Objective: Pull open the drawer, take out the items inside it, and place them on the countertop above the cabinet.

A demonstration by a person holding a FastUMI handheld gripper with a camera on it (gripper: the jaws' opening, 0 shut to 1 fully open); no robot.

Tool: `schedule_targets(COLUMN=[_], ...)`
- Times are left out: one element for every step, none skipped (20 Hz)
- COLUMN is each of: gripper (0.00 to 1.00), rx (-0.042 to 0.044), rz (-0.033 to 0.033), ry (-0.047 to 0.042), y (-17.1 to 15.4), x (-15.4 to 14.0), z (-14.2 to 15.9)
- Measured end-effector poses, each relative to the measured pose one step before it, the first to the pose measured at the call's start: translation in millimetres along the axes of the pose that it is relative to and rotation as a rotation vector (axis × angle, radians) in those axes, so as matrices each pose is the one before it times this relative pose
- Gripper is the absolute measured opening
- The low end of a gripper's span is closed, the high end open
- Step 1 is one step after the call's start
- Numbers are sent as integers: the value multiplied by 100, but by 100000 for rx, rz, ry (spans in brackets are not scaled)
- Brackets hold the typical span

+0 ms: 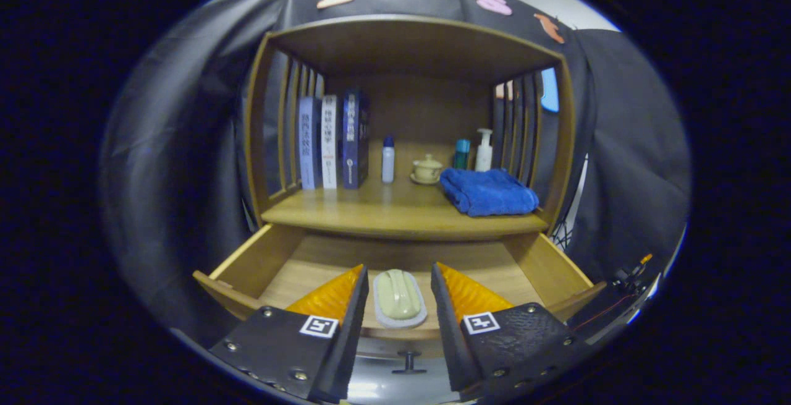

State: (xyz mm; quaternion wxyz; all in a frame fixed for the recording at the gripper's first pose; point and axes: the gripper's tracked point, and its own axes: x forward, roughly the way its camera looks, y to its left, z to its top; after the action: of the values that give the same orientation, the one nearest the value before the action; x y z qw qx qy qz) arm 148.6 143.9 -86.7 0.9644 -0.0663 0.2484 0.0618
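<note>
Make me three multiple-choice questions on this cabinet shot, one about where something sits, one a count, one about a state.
1. Where is the soap dish?
A. On the countertop
B. In the drawer, between the gripper's fingers
C. On the blue towel

2. How many books stand on the countertop?
A. One
B. Three
C. Five

3. What state is the drawer in?
A. Pulled open
B. Fully closed
C. Removed from the cabinet

Answers:
1 B, it lies on the drawer floor with the open gripper around it, neither finger pressing it.
2 B, three spines stand side by side at the left slats.
3 A, its floor and side walls show below the countertop.
</note>
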Motion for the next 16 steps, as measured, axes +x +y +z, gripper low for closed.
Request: schedule_targets(gripper=[59,59,60,60,60,59,60,60,60,60,60,60,49,39,28,28], rx=[-1022,-1194,73,-149,-307,46,-27,-31,-1314,-696,107,138,-359,1249,1211,525], rz=[297,2432,1828,1651,287,-655,254,-312,797,-152,-698,916,698,-1041,-1915,-595], ry=[6945,5122,3517,2642,4574,4657,4978,5114,3911,1861,984,1449,2291,-3884,-1208,-863], y=[76,443,380,301,-123,-340,203,32,267,65,-158,133,86,-103,-426,-218], x=[1671,1565,1415,1384,1217,998,936,891,711,630,488,281,-10,-257,250,-197], z=[-536,-258,-8,-127,-609,-483,-862,-895,-688,-341,-291,-355,-748,707,52,12])
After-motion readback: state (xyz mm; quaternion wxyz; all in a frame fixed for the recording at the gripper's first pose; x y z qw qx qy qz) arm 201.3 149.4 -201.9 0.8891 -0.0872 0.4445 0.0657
